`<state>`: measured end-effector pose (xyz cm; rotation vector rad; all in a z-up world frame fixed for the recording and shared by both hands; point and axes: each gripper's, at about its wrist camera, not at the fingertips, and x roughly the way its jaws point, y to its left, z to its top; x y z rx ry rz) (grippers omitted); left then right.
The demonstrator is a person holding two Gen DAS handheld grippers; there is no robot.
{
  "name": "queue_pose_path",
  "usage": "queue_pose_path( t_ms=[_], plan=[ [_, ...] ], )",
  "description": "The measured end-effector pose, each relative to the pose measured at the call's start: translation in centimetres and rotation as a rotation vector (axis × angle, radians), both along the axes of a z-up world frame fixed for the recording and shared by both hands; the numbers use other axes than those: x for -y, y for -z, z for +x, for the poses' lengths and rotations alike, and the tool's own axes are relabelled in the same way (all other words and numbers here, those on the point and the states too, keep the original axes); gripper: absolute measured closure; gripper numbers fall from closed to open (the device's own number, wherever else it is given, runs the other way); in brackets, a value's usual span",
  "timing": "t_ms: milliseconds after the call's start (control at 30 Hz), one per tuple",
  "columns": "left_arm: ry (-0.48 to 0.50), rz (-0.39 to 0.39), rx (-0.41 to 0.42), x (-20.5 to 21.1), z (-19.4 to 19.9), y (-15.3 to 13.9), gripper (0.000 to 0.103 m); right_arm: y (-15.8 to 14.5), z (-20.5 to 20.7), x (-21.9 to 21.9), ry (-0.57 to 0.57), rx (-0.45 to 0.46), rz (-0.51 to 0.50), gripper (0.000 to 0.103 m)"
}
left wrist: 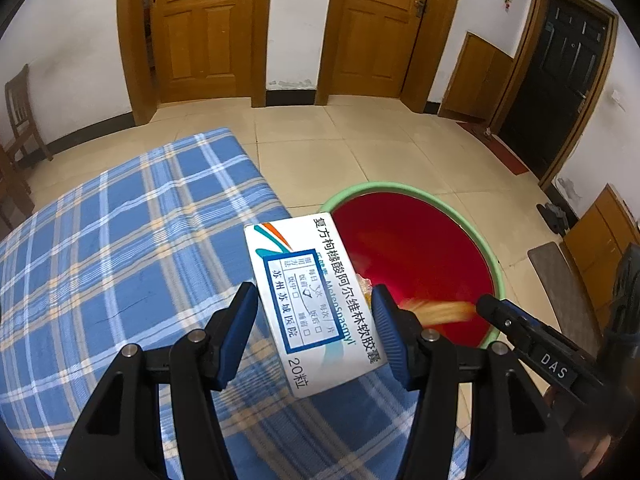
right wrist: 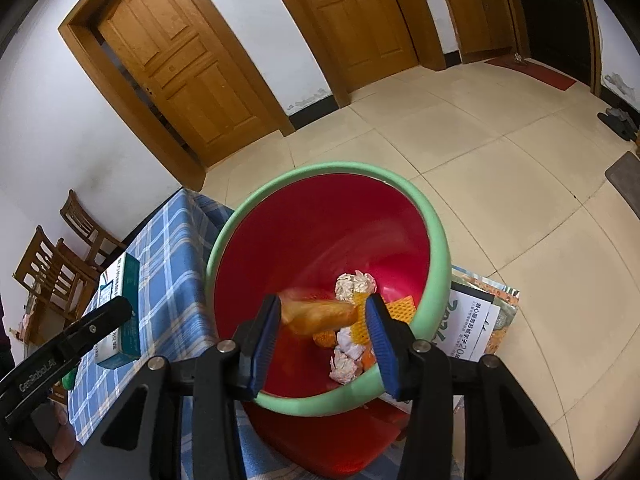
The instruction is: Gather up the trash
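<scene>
Two-handed trash collection, shown at the drop. The right hand-held gripper (right wrist: 323,320) hangs above the mouth of the red bin (right wrist: 320,240) with its green rim, its fingers spread; a blurred orange-brown piece of trash (right wrist: 320,316) lies between them, touching neither pad clearly, and appears to be falling into the bin. Crumpled paper (right wrist: 356,284) and orange foam netting (right wrist: 396,308) already lie at the bottom.

The left hand-held gripper (left wrist: 316,320) brackets a white medicine box (left wrist: 316,304) over the edge of the counter with its blue plaid cloth (left wrist: 120,240), just beside the bin. Its pads stand at the box's sides; whether they press it cannot be told.

The next move probably calls for carrying the box over the rim before letting go. The box is a flat carton with printed Chinese text and a blue-framed pharmacy label, apparently light and rigid.
</scene>
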<state>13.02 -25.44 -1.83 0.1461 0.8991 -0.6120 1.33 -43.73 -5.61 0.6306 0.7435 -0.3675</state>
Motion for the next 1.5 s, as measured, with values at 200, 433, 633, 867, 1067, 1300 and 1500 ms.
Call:
queue_pose_path(
  t_ms=[200, 433, 633, 867, 1067, 1300, 1500],
  plan=[
    [0.023, 0.013, 0.001, 1.4, 0.1, 0.4, 0.044, -0.1, -0.3, 0.1, 0.010, 0.002, -0.014, 0.054],
    [0.054, 0.032, 0.005, 3.0, 0.2, 0.9, 0.044, -0.4, -0.6, 0.2, 0.017, 0.005, -0.026, 0.050],
    [0.066, 0.037, 0.013, 3.8, 0.6, 0.9, 0.043, -0.5, -0.7, 0.2, 0.016, 0.008, -0.025, 0.046],
    [0.064, 0.026, 0.016, 3.9, 0.7, 0.5, 0.035, -0.4, -0.8, 0.2, 0.014, 0.008, -0.015, 0.045],
    [0.039, 0.021, 0.014, 3.4, 0.6, 0.1, 0.035, -0.6, -0.9, 0.0, 0.012, 0.015, -0.023, 0.043],
    [0.003, 0.023, 0.001, 2.3, 0.2, -0.2, 0.033, -1.3, -0.9, -0.9, -0.007, 0.026, -0.032, 0.040],
    [-0.029, 0.023, 0.003, 0.7, -0.4, -0.7, 0.033, -2.1, -0.8, -1.7, -0.026, 0.038, -0.045, 0.035]
  ],
)
